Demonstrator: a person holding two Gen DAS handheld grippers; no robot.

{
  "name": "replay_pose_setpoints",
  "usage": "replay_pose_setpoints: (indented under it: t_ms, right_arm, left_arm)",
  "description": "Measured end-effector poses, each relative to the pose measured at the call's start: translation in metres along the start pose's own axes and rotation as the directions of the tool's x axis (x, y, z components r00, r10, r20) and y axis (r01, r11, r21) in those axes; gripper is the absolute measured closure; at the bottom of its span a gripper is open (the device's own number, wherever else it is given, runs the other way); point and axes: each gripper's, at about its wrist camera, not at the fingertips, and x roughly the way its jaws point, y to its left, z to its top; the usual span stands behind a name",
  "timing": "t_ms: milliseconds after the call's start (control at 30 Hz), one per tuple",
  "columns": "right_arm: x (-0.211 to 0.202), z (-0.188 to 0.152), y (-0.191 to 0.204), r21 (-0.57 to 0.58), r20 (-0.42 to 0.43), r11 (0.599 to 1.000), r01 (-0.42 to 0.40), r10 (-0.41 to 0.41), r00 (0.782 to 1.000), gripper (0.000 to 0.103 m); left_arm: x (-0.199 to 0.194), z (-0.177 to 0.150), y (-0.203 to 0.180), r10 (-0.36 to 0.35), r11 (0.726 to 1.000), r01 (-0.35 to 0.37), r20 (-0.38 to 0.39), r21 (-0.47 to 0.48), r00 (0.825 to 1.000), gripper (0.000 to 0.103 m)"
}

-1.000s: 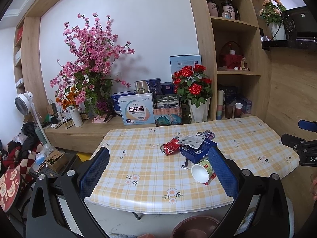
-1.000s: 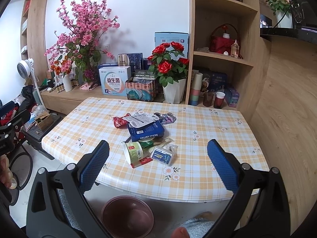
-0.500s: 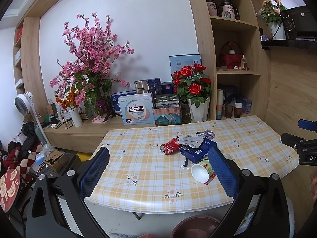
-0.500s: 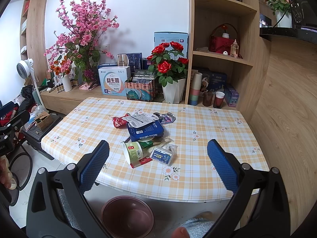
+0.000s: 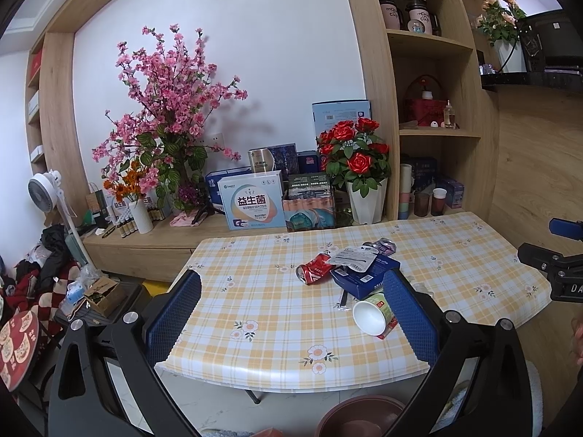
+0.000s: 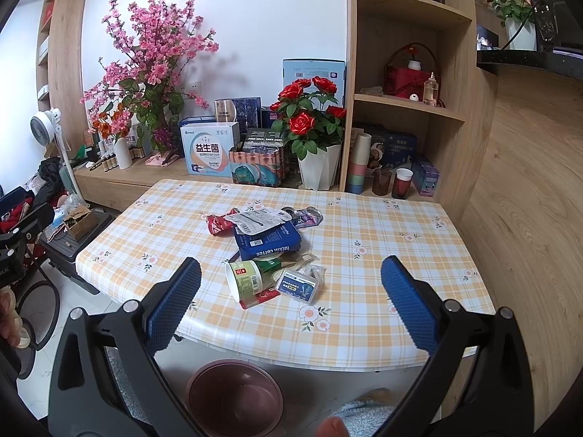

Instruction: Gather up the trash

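Left wrist view: almost nothing has changed over the last second. The left gripper [image 5: 291, 313] hangs with its jaws spread wide and empty, at the same height short of the near edge of the table [image 5: 255, 313]. The trash pile sits right of centre in the frame: a crushed red can [image 5: 315, 273], a blue coffee box [image 5: 364, 275] with a white printed wrapper [image 5: 351, 256] lying on it, and a paper cup [image 5: 371, 315] tipped on its side with its mouth toward the camera. One blue pad partly covers the cup's right side. At the bottom edge the rim of a brown bin [image 5: 360, 417] shows on the floor below the table.

Right wrist view: here too the frame matches the earlier ones closely. The right gripper [image 6: 291, 300] is likewise wide open and holds nothing, hovering before the table edge. The pile lies in the middle of the frame, with the cup [image 6: 246, 280] nearest, a small clear packet with a blue label [image 6: 298, 286] just beside it, and what may be a flattened purple can [image 6: 308, 216] at the far side, though it is too crumpled to be sure. The bin [image 6: 235, 397] stands at lower centre.

With no motion and nothing lifted, I judge that collection has not begun; every piece is still on the table.
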Motion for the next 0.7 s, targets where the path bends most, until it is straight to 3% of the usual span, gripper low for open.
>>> replay_pose_setpoints:
  t_ms: [700]
  right_arm:
    - [0.0070,-0.0059,0.0003,0.007,-0.019,1.000,0.003,-0.003,1.000,0.006]
  left_arm:
    - [0.0002,-0.0063,-0.0009,-0.006,1.000,0.006,-0.005,0.005,1.000,0.005]
